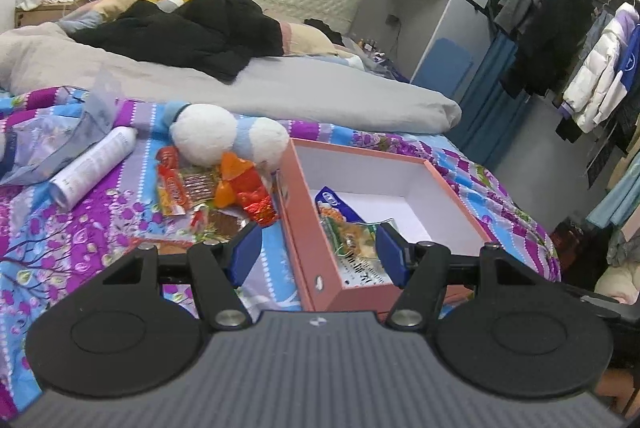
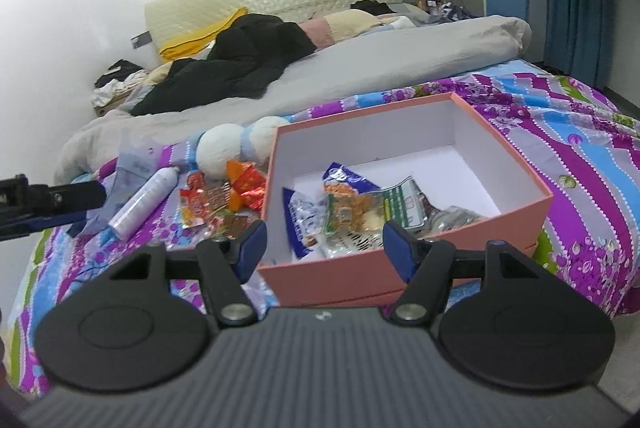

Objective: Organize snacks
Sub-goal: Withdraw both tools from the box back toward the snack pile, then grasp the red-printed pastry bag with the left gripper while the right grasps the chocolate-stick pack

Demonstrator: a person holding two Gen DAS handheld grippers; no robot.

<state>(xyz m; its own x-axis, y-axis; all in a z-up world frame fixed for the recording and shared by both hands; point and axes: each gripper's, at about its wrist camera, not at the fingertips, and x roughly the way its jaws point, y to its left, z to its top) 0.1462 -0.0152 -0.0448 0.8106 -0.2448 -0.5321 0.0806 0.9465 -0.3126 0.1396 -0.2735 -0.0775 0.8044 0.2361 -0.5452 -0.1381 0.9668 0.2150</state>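
Note:
A pink open box (image 1: 304, 240) (image 2: 404, 268) with a white inside sits on the patterned bedspread. Several snack packets (image 1: 352, 228) (image 2: 352, 208) lie in it. A pile of loose snacks in red and orange wrappers (image 1: 212, 188) (image 2: 224, 200) lies on the bed just left of the box. My left gripper (image 1: 318, 248) is open and empty, hovering over the box's near left wall. My right gripper (image 2: 322, 248) is open and empty, just before the box's near wall. The left gripper's finger shows at the far left of the right wrist view (image 2: 76, 196).
A white spray bottle (image 1: 94, 166) (image 2: 144, 204) and a clear plastic bag (image 1: 52, 136) lie left of the snacks. A white and blue plush toy (image 1: 228, 136) (image 2: 236, 144) rests behind them. A grey duvet (image 1: 280, 84) and black clothes (image 1: 192, 28) cover the bed beyond. A clothes rack (image 1: 580, 48) stands right.

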